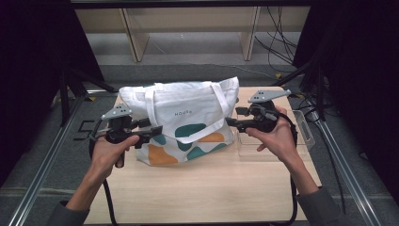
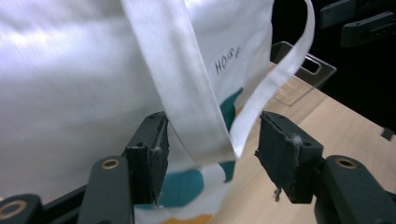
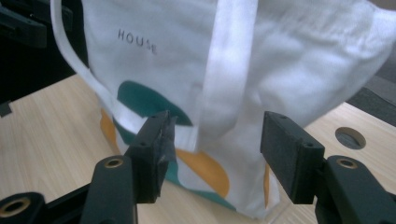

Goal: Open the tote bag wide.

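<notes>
A white tote [image 1: 188, 120] with teal and orange blobs and the word HOUSE stands upright on the wooden counter [image 1: 197, 188], a little toward 12 o'clock of the counter's middle. Its strap [image 1: 207, 134] droops in a loop down the printed front.

The left gripper [image 1: 149, 134] is held at the bag's 9 o'clock edge, pointing toward 3 o'clock. In the left gripper view its fingers [image 2: 154, 158] stand partly apart with the strap's loop [image 2: 196, 116] passing between them. The cloth lies against or just beside the left pad and clear of the right one, so nothing is pinched.

The right gripper [image 1: 231, 123] is at the bag's 3 o'clock edge, pointing toward 9 o'clock. In the right gripper view its fingers [image 3: 289, 149] are likewise partly apart, framing the other end of the strap [image 3: 224, 84] and the bag's side beyond them; the pads press on nothing.

A clear plastic tray [image 1: 301, 134] sits on the counter at the bag's 3 o'clock, under the right hand [image 1: 277, 136].
</notes>
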Motion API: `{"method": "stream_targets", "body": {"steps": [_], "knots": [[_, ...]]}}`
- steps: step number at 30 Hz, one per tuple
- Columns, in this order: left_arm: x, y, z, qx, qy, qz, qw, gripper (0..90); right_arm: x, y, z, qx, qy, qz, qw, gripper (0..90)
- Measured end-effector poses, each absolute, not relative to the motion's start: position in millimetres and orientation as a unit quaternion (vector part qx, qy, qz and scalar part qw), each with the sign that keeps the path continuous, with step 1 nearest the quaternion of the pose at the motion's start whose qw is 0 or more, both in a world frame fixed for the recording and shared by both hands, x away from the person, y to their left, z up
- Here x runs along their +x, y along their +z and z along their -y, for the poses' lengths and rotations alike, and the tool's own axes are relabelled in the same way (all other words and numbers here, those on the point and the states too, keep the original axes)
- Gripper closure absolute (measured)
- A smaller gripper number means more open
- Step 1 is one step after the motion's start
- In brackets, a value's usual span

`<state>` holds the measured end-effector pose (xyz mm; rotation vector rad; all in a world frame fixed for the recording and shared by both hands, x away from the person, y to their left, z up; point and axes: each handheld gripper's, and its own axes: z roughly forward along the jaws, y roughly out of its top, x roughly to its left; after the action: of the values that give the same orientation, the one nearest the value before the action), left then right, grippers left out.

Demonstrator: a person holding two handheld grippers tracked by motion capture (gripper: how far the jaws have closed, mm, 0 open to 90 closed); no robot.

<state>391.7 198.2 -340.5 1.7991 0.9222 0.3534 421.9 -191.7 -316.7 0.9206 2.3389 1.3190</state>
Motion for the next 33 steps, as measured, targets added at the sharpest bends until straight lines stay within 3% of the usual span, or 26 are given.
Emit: {"method": "stream_targets", "body": {"steps": [3, 8, 11, 13, 16, 17, 24, 33], "knots": [[395.4, -338.4, -197.9, 0.744, 0.154, -0.387, 0.522, 43.1, 432.7, -316.0, 184.7, 0.322, 0.472, -0.808, 0.144, 44.0], [401.3, -338.6, -196.7, 0.746, 0.167, -0.379, 0.521, 58.7, 443.7, -313.8, 175.9, 0.321, 0.475, -0.808, 0.133, 44.3], [402.5, -339.6, -195.0, 0.753, 0.18, -0.367, 0.516, 65.4, 447.0, -311.8, 171.5, 0.312, 0.479, -0.81, 0.13, 51.9], [401.9, -340.0, -194.6, 0.754, 0.185, -0.364, 0.514, 68.8, 450.4, -311.9, 169.4, 0.299, 0.477, -0.816, 0.133, 63.3], [398.4, -342.8, -193.8, 0.763, 0.188, -0.354, 0.507, 71.9, 450.8, -313.6, 167.5, 0.296, 0.47, -0.82, 0.138, 68.3], [396.7, -344.6, -193.4, 0.766, 0.19, -0.35, 0.504, 74.4, 448.5, -317.4, 165.0, 0.288, 0.462, -0.827, 0.143, 73.6], [381.7, -367.4, -193.7, 0.781, 0.18, -0.335, 0.495, 78.9, 426.0, -334.3, 157.0, 0.246, 0.434, -0.853, 0.151, 79.7], [369.2, -393.9, -196.0, 0.792, 0.165, -0.33, 0.487, 79.3, 410.6, -355.3, 151.1, 0.228, 0.406, -0.874, 0.137, 80.4]]}}
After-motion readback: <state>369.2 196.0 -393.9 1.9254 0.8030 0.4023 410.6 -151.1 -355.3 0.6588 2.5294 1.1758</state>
